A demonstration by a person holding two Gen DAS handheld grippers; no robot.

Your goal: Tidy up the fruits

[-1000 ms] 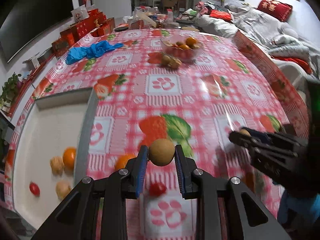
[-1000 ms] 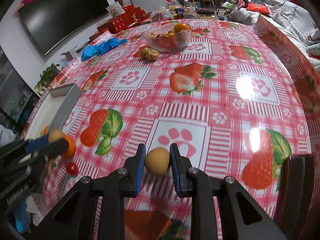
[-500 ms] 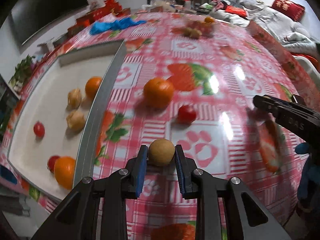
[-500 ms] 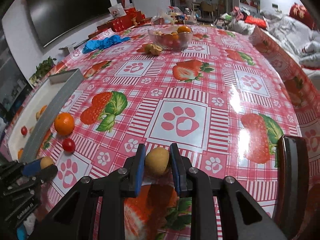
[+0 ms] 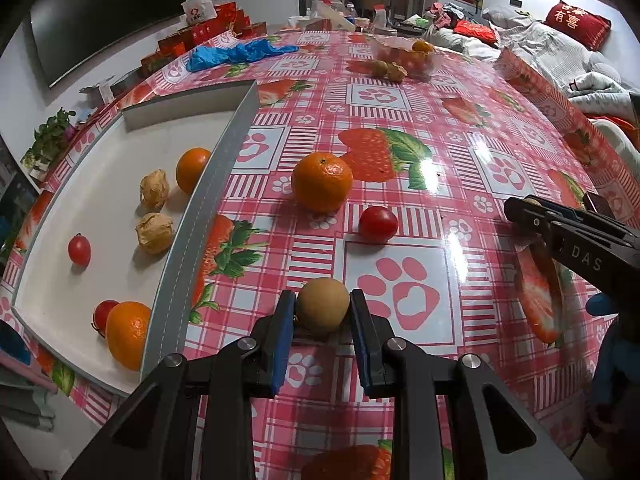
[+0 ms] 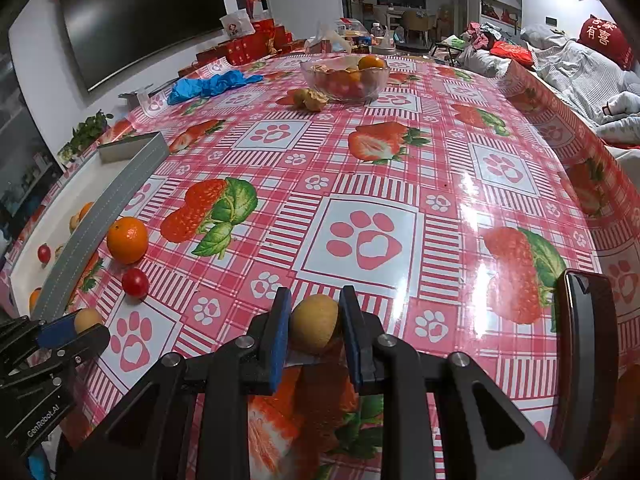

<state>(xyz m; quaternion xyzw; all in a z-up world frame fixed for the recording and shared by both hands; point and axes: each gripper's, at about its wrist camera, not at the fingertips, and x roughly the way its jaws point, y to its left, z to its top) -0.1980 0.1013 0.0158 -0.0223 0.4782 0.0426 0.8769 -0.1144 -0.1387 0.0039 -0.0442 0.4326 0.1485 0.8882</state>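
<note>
- Left gripper [image 5: 323, 312]: jaws are pressed on a small round tan-brown fruit [image 5: 323, 310], which is held clear above the tabletop, just right of the tray wall.
- Right gripper [image 6: 314, 324]: jaws are pinched on a second small tan-brown round fruit [image 6: 314, 323], held over the near part of the tabletop, well apart from the tray.
- Shallow white tray with grey wall [image 5: 208, 196]: found at the left edge of the tabletop; two oranges, two papery husked fruits and two small red tomatoes are contained.
- Pink checked tablecloth with strawberry and paw prints [image 5: 400, 280]: a loose orange mandarin [image 5: 322, 182] and a small red cherry tomato [image 5: 378, 223] are left on it, near the tray but outside it.
- Clear glass bowl of mixed fruit [image 6: 345, 77]: stood at the far end, with two husked fruits just beside it.
- Step in hand, as judged: both fruits are being carried toward the tray.
- Next move, as judged: the left fruit must be lifted over the grey wall and released on bare tray floor; the right is expected after.
</note>
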